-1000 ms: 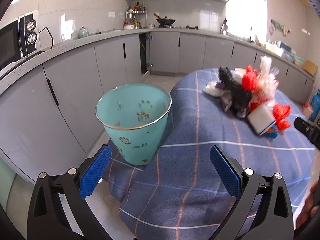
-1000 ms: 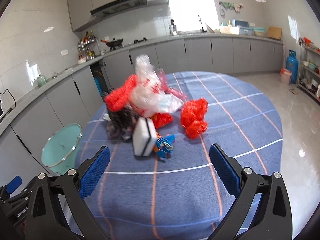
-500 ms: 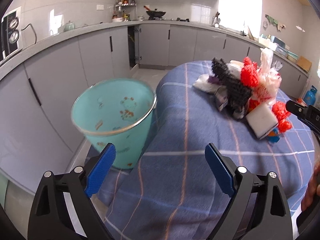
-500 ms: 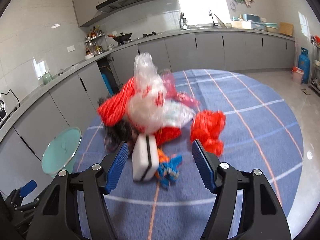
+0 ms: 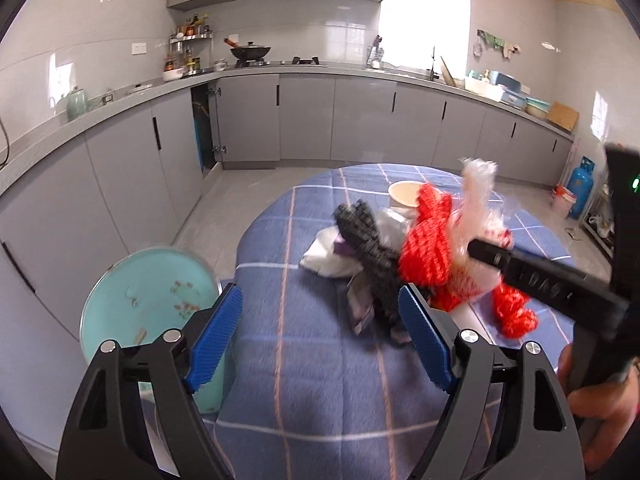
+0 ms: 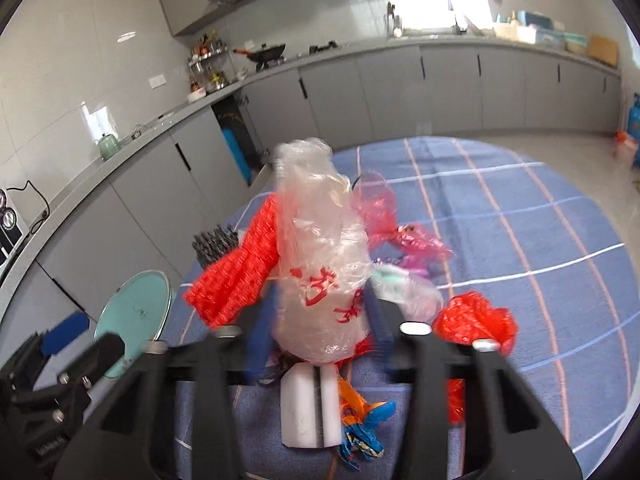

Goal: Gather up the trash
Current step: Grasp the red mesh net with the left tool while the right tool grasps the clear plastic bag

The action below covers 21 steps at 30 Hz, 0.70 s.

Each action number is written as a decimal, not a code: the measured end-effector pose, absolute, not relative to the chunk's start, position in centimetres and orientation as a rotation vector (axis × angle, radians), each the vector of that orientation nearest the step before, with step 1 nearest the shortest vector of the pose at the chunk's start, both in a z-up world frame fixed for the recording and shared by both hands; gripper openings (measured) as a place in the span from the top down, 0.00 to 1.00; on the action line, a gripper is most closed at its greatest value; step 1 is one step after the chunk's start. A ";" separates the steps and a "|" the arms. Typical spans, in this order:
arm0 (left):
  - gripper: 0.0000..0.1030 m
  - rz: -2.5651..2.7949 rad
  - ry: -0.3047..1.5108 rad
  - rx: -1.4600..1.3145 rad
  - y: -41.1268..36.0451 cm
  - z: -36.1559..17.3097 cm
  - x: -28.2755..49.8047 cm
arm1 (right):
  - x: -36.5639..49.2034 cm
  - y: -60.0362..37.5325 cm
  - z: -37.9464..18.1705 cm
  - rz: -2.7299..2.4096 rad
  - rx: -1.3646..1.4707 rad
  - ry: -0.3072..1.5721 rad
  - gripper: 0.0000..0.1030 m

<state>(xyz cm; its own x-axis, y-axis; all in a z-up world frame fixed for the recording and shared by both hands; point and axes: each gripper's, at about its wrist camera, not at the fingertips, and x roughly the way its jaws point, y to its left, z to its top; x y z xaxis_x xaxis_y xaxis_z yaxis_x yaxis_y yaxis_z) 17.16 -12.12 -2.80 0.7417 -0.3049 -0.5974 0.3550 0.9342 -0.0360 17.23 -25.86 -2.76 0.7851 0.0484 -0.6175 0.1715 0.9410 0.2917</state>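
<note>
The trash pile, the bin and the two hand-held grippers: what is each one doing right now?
Right hand-held gripper: jaws closing around the clear plastic bag.
Clear plastic bag: crumpled, standing upright between those jaws.
Left hand-held gripper: jaws closing, nothing between them.
Trash pile: heaped on the blue checked tablecloth.
Teal bin: upright beside the table, nearly empty.

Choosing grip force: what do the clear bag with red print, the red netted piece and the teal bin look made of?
Clear bag: thin glossy plastic film, crinkled, translucent. Red netted piece: likely soft foam or plastic mesh, ribbed. Teal bin: apparently rigid matte plastic with a shiny rim.
</note>
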 end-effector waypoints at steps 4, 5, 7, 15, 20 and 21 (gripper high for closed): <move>0.23 -0.384 0.639 0.095 -13.7 -2.4 18.1 | 16.7 -26.5 -2.2 -0.046 0.367 0.636 0.76; 0.23 -0.391 0.639 0.102 -14.4 -2.3 18.5 | 16.4 -26.9 -1.7 -0.043 0.368 0.618 0.76; 0.23 -0.410 0.643 0.108 -15.6 -2.1 19.0 | 15.8 -27.4 -0.9 -0.060 0.355 0.587 0.76; 0.23 -0.468 0.692 0.156 -21.4 -3.3 20.7 | 14.2 -31.2 -0.8 -0.152 0.399 0.555 0.76; 0.54 -0.460 0.765 0.204 -23.4 -5.4 22.0 | 13.8 -31.9 -1.5 -0.149 0.432 0.563 0.76; 0.57 -0.469 0.787 0.187 -23.3 -5.7 22.3 | 13.7 -31.8 -1.5 -0.143 0.439 0.563 0.76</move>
<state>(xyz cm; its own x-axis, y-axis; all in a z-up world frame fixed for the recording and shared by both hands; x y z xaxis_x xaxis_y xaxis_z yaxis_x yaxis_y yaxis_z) 22.25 -23.28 -5.66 0.6101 -0.3350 -0.7180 0.4717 0.8817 -0.0105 13.71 -31.79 -1.50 0.8385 -0.0130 -0.5447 0.2492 0.8982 0.3622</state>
